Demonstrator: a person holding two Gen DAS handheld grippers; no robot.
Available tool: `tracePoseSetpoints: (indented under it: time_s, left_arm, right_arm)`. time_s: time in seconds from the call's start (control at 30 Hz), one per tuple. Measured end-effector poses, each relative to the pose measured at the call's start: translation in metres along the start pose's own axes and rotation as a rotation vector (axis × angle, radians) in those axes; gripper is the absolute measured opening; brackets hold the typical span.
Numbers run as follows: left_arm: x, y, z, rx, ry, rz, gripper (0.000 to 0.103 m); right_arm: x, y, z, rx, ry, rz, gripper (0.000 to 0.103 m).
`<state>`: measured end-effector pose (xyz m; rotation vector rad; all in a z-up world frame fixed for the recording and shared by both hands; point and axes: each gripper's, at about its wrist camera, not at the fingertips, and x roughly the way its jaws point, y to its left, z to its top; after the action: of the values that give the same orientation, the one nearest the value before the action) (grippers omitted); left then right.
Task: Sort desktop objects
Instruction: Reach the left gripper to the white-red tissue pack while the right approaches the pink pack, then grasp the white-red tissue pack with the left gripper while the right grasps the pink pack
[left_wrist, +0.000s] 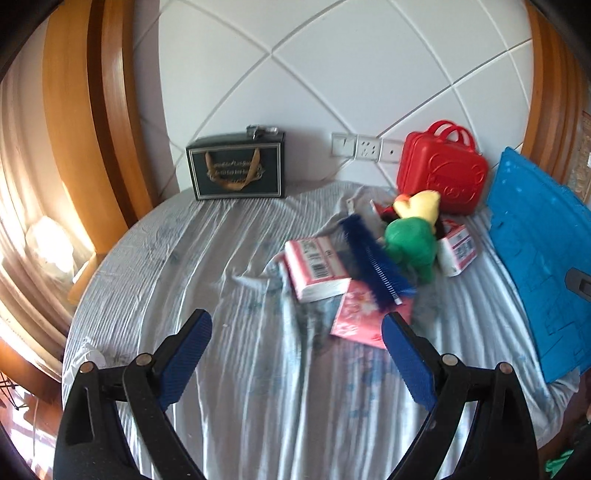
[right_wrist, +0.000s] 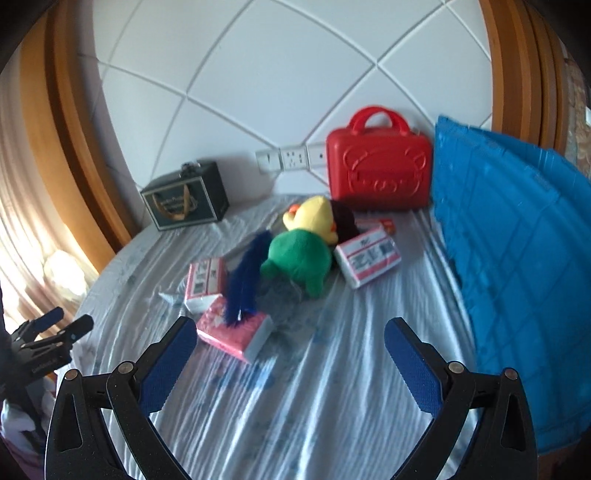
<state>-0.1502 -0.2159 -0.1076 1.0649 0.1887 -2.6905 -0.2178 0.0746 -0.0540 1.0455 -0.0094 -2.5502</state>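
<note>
Both grippers, left (left_wrist: 297, 328) and right (right_wrist: 290, 336), hung wide open and empty above the sheet (left_wrist: 221, 258). The plush (right_wrist: 299, 254), the brush (right_wrist: 243, 284) and three packets (right_wrist: 369, 258) lay together near the red case (right_wrist: 380, 173).

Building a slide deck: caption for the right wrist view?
Open right gripper above cloth-covered table facing plush toy, tissue packs, red case.

A round table under a wrinkled pale blue-grey cloth (right_wrist: 295, 387) carries a dark gift box (right_wrist: 184, 197) at ten o'clock, a red toy suitcase (right_wrist: 380, 173) at one, a blue mat (right_wrist: 509, 266) at three, and centrally tissue packs (right_wrist: 369, 260), a plush toy (right_wrist: 299, 254) and a blue brush (right_wrist: 245, 280).
</note>
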Motion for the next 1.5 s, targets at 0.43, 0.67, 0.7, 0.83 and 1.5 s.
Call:
tracePoseSetpoints:
  time_s: [0.43,0.67,0.7,0.83,1.5]
  left_arm:
    - [0.114,0.049,-0.011,-0.055,0.194,-0.035,0.094]
    - [0.167,0.022,0.019,-0.075,0.235,-0.010,0.094]
    - [0.177,0.015,0.025,-0.070,0.241,-0.009,0.094]
    - [0.222,-0.012,0.040,-0.058,0.284,-0.010,0.094]
    - [0.298,-0.022,0.032,-0.022,0.407,0.025,0.093]
  right_arm:
    - [0.104,-0.007,-0.011,0.077,0.203,-0.140,0.103]
    - [0.138,-0.030,0.009,0.065,0.231,-0.111,0.103]
    - [0.143,-0.033,0.011,0.066,0.236,-0.104,0.103]
    - [0.166,-0.039,0.017,0.053,0.265,-0.076,0.103]
    - [0.250,0.028,0.021,-0.155,0.373,0.113,0.103]
